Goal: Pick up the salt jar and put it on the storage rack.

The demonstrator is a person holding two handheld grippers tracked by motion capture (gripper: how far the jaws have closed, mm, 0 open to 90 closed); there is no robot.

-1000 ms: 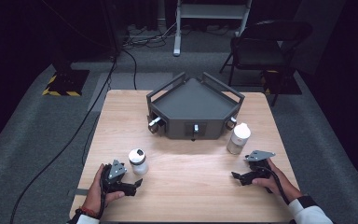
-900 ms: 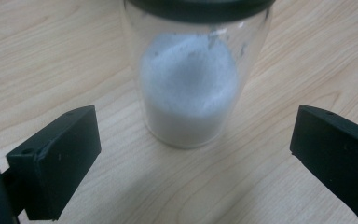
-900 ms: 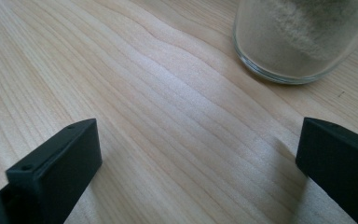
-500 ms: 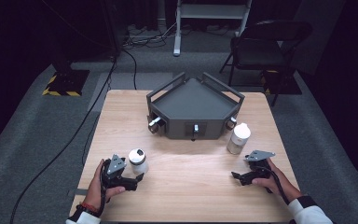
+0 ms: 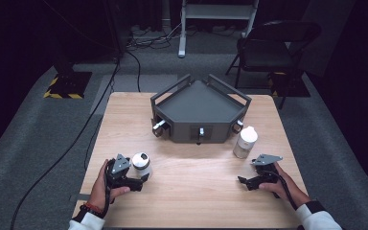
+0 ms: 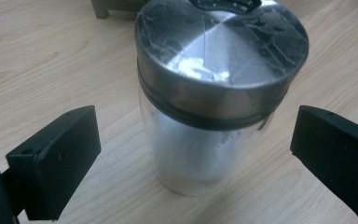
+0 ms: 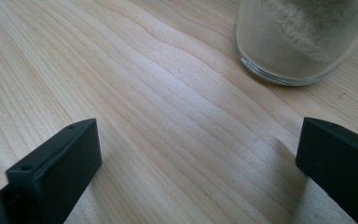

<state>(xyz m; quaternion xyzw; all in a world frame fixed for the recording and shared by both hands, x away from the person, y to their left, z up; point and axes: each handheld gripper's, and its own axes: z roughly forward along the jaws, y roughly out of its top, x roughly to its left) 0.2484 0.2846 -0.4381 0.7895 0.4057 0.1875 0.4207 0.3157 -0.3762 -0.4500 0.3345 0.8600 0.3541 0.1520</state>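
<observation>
we see the left gripper (image 5: 141,178) at the near left part of the wooden table (image 5: 196,196), its jaws spread wide on either side of a glass shaker (image 5: 141,165) with a metal lid (the lid has a dark opening at its top). in the left gripper view the shaker (image 6: 214,112) stands upright between the 2 black jaws, with a gap on each side, so nothing is gripped. this shaker sits in front of the dark grey tray (image 5: 199,103), toward its left corner. the right gripper (image 5: 249,181) rests low over the table, near the tray's right front, its jaws likewise released and holding nothing. a second jar (image 5: 245,142) with a white cap stands just in front of the tray's right corner; the right gripper view shows its glass base (image 7: 303,42) with pale powder inside, well beyond the jaws.
</observation>
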